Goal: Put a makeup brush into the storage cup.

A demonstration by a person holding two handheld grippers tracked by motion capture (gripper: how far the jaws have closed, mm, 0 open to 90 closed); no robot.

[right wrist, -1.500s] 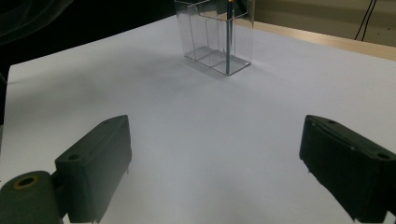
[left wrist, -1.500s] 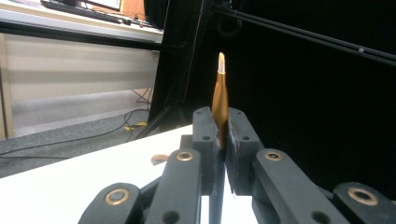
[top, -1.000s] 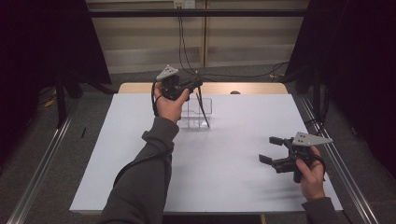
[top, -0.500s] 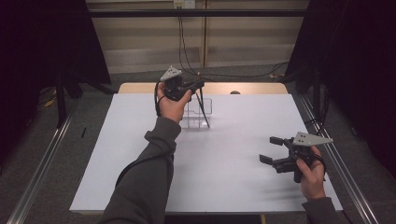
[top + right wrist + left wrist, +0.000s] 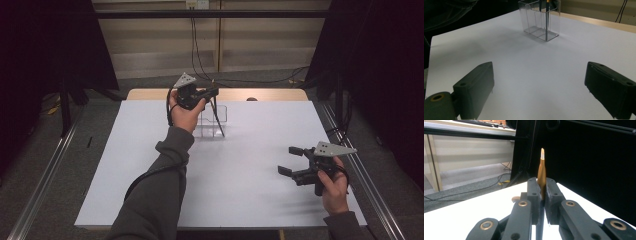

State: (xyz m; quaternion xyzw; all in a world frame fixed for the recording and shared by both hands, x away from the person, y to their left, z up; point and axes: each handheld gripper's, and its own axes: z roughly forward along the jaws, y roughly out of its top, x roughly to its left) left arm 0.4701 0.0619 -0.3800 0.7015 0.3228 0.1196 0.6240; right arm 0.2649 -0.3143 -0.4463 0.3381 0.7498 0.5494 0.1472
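White sheeting covers the worktop (image 5: 250, 200), with dark curtains and a pale wall behind. Left gripper (image 5: 214, 92): fingers (image 5: 532, 192) pressed together on a slim gold pen (image 5: 541, 172), which rises between them at the centre of the left gripper view. In the high view, at upper centre of the frame, the dark shaft of the pen (image 5: 217, 119) slants down from this gripper into a clear holder (image 5: 206, 127). Compared with the high view of a second ago, gripper and pen have barely shifted: the pen remains clamped and poised in the holder, so the placing appears to be at its final step, with release not yet made. Right gripper (image 5: 287, 160), lower right of the high view: fingers (image 5: 476, 85) stand wide apart with nothing between them, resting idle above bare worktop, well apart from the holder. Holder (image 5: 534, 22), at top centre of the right gripper view: transparent, divided into several compartments. The pen (image 5: 546, 22) stands nearly upright in the compartment at the right of that view; whether its lower end touches the floor of the holder cannot be told. Its other compartments look empty.
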